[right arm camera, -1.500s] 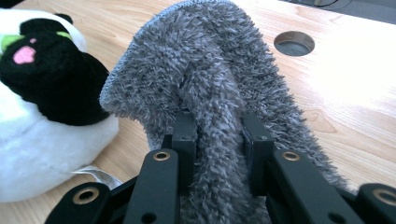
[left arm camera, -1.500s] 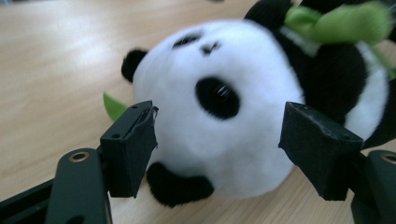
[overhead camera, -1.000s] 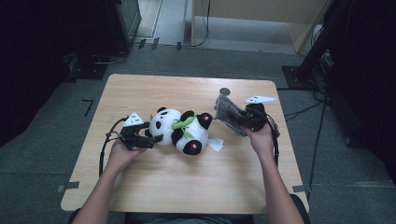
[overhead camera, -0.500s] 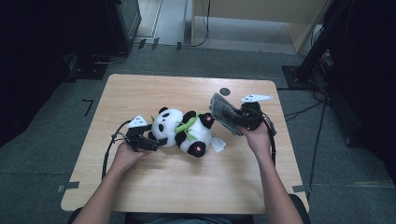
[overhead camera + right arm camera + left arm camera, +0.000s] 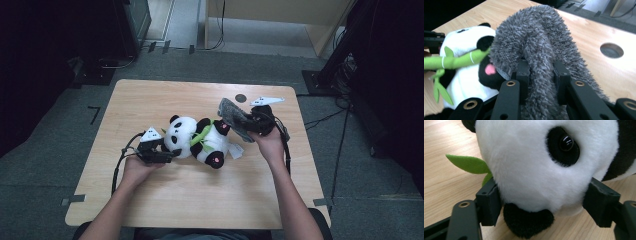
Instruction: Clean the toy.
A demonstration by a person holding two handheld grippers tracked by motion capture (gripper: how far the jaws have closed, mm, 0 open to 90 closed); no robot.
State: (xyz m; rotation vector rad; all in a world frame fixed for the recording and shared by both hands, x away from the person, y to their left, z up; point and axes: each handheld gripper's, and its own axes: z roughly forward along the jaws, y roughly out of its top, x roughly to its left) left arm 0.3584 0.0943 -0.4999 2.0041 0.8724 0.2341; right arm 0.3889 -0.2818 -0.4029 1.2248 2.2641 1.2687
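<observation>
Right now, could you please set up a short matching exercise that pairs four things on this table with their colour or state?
Things:
1. grey cloth
2. plush panda's head
3. bamboo stalk
4. hole in the table

States:
A. green, lying across the toy's body
B. between the left gripper's jaws
C. round, in the wooden top
D. clamped in the right gripper

Pairs: 1-D, 2-B, 3-A, 4-C

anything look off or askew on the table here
The plush panda is toppled on its side rather than sitting up, its head between the left gripper's fingers, which have just been closing. The right gripper pinches a shaggy grey cloth that flops over the panda's paw. Nothing is spilled or damaged.
</observation>
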